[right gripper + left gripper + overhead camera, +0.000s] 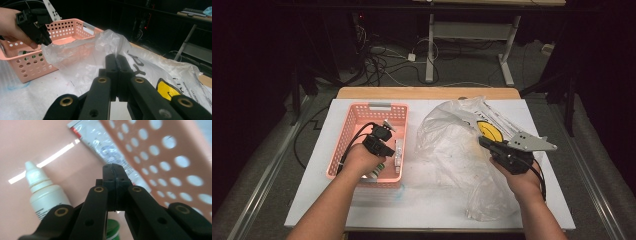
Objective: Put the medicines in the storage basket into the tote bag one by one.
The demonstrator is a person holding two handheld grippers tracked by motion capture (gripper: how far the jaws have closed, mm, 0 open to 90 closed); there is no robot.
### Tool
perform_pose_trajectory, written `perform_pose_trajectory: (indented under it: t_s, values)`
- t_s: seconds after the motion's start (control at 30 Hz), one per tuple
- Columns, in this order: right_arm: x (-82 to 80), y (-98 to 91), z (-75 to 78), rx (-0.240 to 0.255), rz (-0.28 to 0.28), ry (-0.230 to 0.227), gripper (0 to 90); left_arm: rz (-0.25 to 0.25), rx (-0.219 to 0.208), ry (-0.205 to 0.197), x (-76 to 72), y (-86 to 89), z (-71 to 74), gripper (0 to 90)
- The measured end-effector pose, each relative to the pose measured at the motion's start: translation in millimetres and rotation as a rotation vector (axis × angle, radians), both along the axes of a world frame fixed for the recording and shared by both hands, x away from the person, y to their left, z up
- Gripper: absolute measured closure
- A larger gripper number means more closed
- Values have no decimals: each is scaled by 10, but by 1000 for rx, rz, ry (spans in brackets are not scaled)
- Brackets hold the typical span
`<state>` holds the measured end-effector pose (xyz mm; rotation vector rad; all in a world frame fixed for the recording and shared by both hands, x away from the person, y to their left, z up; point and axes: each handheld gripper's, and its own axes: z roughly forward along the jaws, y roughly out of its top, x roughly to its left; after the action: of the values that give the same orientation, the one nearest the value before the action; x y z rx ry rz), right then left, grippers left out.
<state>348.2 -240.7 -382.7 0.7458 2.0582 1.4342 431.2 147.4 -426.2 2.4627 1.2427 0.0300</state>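
Observation:
My left gripper [388, 149] [115, 168] reaches down into a pink perforated basket [357, 114] [160, 157], its jaws shut with nothing between them. Just beyond its tips lies a white tube with red print [105, 147] against the basket wall. A white dropper bottle [45, 192] lies to the left, and a green cap [112, 230] shows below the jaws. My right gripper [482, 142] [116, 57] is shut on a fold of a clear plastic bag [452, 145] [82, 55], which rises in a peak from the tips. The bag carries a yellow round label [489, 131] [167, 91].
The basket and bag rest on a white table sheet [427, 200] over a wooden top. The other hand with its gripper [35, 25] hangs over the basket [30, 65]. Cables and a desk frame [432, 45] stand on the floor beyond the far edge.

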Motion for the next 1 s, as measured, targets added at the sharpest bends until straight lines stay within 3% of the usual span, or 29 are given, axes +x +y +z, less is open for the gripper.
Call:
perform_pose_trajectory:
  t_s: [0.07,0.13,0.3,0.37,0.47,0.6,0.7,0.77,0.87,0.93,1.0]
  values:
    - [-3,4,-2,0,-1,3,900,18,-66,12,-8,5,19,880]
    - [-4,5,-2,-2,1,2,900,15,-130,50,3,21,22,881]
    - [-7,0,3,-4,3,-1,900,-25,-116,110,1,-27,-30,881]
    - [-5,0,1,-1,4,-1,900,-32,-134,117,6,-43,-33,881]
    - [-3,4,-3,-1,0,4,900,-47,-106,127,20,-78,-68,881]
    - [1,12,-9,-5,0,6,900,-49,-116,129,34,-68,-87,882]
    - [3,16,-14,-7,1,5,900,-65,-84,107,13,-97,-81,883]
    - [0,24,-18,-8,1,9,900,-86,-33,80,-12,-147,-73,884]
    - [-1,32,-20,-13,3,7,900,-94,-7,69,-20,-170,-63,885]
    - [-5,38,-21,-13,3,7,900,-88,75,29,-26,-184,-55,886]
    - [-7,42,-21,-11,5,8,900,-86,153,37,-23,-173,-101,887]
